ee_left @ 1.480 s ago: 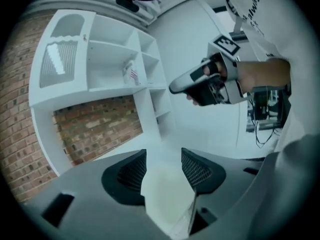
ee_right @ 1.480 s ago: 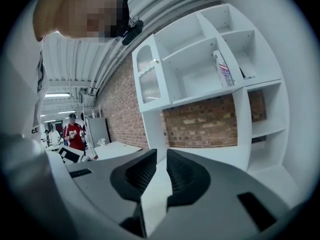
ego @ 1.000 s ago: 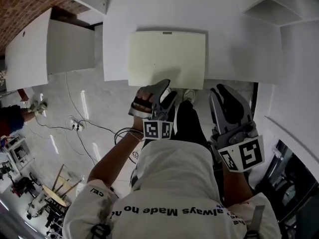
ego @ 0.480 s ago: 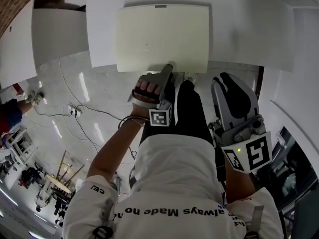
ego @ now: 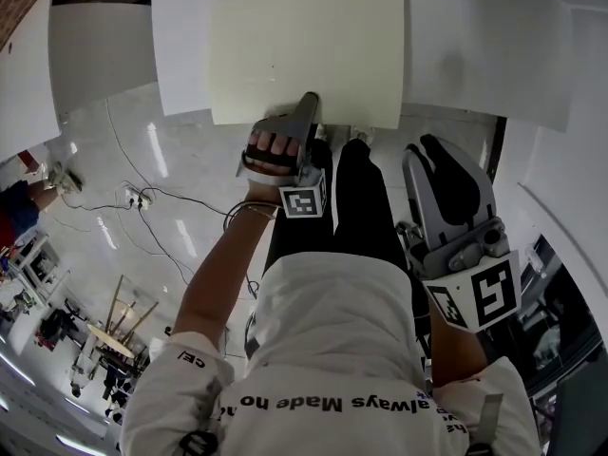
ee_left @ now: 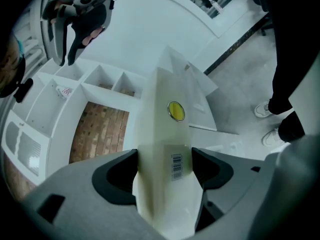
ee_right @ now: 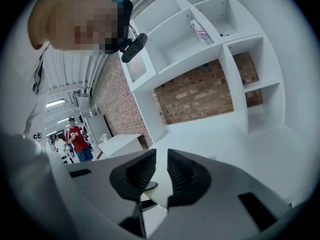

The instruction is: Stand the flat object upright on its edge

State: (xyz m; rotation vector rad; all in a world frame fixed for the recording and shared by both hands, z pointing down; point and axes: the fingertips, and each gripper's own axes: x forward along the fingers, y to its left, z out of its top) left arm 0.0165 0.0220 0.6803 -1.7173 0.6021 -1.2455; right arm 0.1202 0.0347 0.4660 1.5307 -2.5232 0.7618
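Cream board (ego: 306,53) flat on white table (ego: 475,65), near edge overhanging. Looks stiff, light, smooth; pinch overhanging edge. Left gripper (ego: 310,104) jaws just opened wide, straddling that edge, ungripped. Right gripper (ego: 432,150) jaws narrowly apart, empty.

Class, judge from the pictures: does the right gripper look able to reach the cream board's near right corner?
Probably yes: the right gripper hovers just off that corner of the board, with nothing between them. Its jaws stand barely apart and would need opening.

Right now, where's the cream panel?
The cream panel lies flat on the white table, top centre of the head view, its near edge slightly past the table's front edge.
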